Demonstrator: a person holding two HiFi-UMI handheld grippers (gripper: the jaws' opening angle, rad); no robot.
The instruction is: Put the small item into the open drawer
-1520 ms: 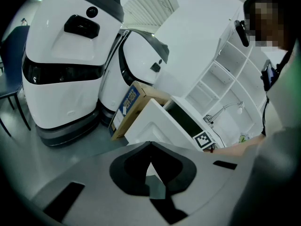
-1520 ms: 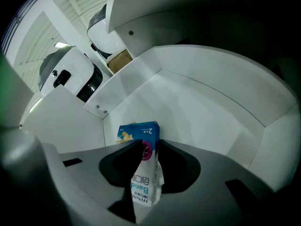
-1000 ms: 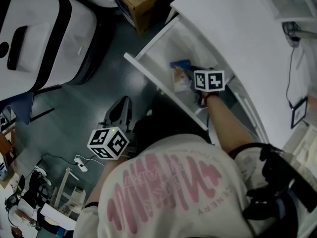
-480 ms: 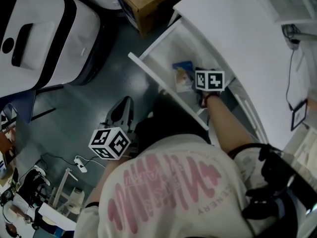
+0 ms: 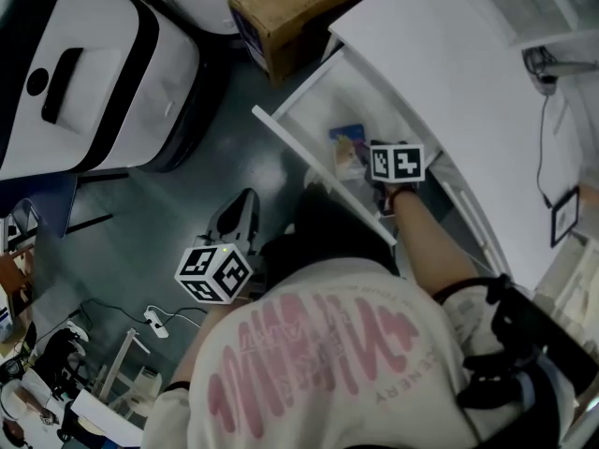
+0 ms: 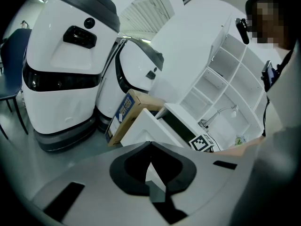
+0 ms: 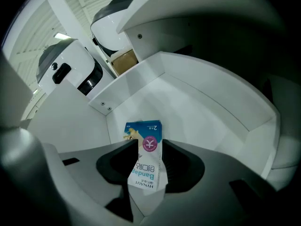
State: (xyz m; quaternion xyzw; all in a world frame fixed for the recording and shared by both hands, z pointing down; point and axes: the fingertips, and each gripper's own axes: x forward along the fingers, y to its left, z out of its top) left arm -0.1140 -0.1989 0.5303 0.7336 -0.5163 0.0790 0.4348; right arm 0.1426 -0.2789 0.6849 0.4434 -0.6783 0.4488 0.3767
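The small item is a blue and white bandage box. It lies on the floor of the open white drawer, between the two jaws of my right gripper, which stand open and do not press on it. In the head view the box shows in the drawer just left of the right gripper's marker cube; the fingertips there are hidden. My left gripper hangs low over the dark floor outside the drawer, shut and empty.
A brown cardboard box stands just behind the drawer. Two big white machines stand on the floor to the left. The white desk top overhangs the drawer. Cables and small gear lie at the lower left.
The head view has drifted slightly, so everything sits a little lower and further right. The right gripper stays in the drawer by the box. The left gripper hangs as before.
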